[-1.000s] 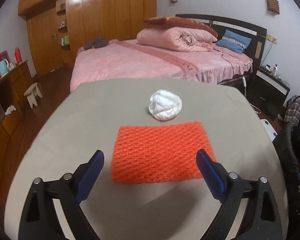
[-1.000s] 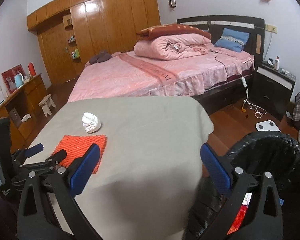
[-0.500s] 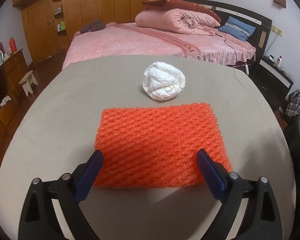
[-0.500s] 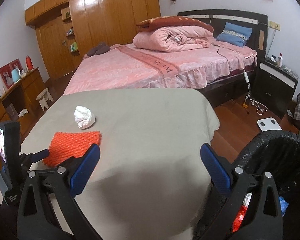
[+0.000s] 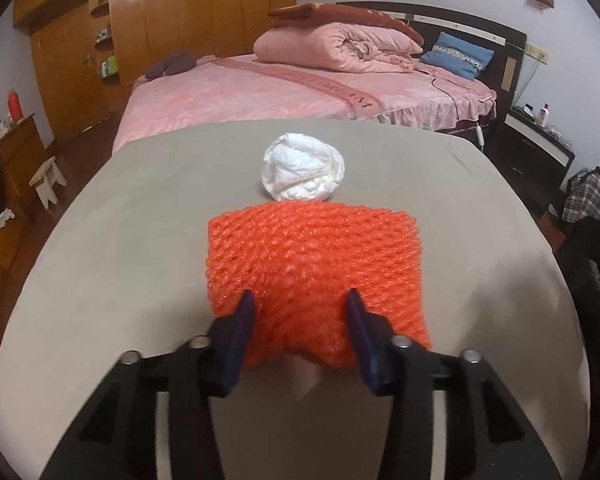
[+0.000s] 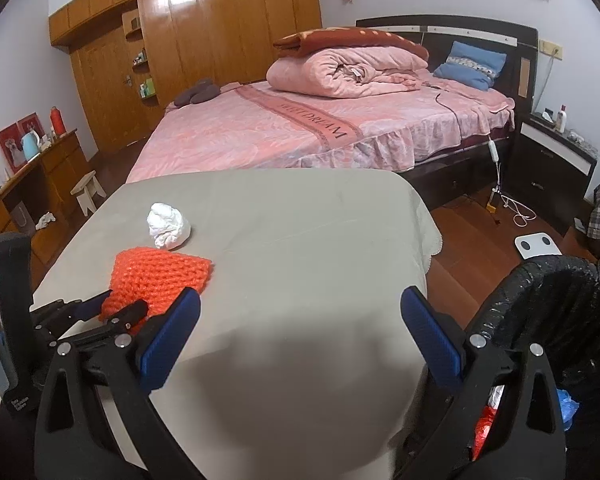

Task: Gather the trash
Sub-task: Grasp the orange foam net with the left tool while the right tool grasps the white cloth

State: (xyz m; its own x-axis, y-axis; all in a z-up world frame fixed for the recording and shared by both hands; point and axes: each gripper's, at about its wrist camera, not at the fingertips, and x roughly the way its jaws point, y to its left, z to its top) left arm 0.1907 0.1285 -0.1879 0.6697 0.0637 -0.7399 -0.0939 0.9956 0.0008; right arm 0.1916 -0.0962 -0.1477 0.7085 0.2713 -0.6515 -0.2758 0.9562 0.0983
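An orange foam net (image 5: 316, 264) lies on the beige table (image 5: 120, 240), bunched narrow at its near end. My left gripper (image 5: 300, 295) straddles that end; its jaws are closing, and both blue pads press into the net's sides. Just beyond the net sits a crumpled white paper ball (image 5: 303, 174). In the right wrist view the net (image 6: 160, 276), the paper ball (image 6: 168, 226) and the left gripper (image 6: 112, 306) are at the left. My right gripper (image 6: 301, 295) hangs open over the table's near middle, nothing between its fingers.
A black-lined trash bin (image 6: 556, 292) with some coloured rubbish inside stands off the table's right edge. A pink bed (image 6: 280, 132) lies behind the table. A small stool (image 6: 88, 190) and a wooden sideboard (image 6: 32, 184) are at the left.
The left gripper came forward and down to the net, then its wide jaws closed in on it, squeezing the net narrower. The right gripper stayed open and barely shifted.
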